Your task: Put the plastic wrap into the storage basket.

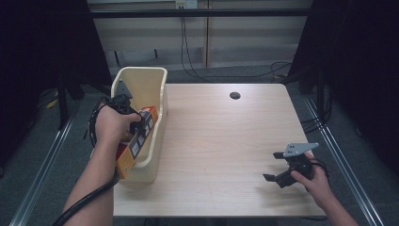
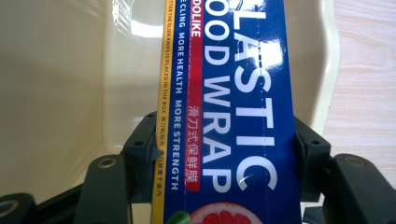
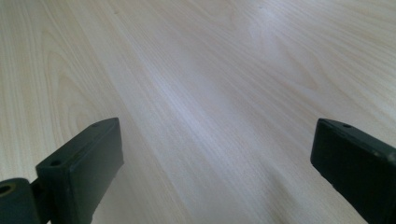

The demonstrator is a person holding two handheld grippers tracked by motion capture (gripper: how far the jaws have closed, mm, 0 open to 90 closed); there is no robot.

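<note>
High view: left tool [image 1: 136, 123] clamped on plastic wrap box [image 1: 136, 143], leaning in bin [image 1: 155, 117]; tipping risk. Right tool [image 1: 282, 176] agape, empty.

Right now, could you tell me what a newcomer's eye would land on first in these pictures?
Most striking is the blue plastic wrap box, clamped in the left gripper and angled into the cream bin at the table's left edge. Next comes the right gripper, open above the bare wooden table near its front right corner. A small dark hole marks the tabletop's far side.
</note>
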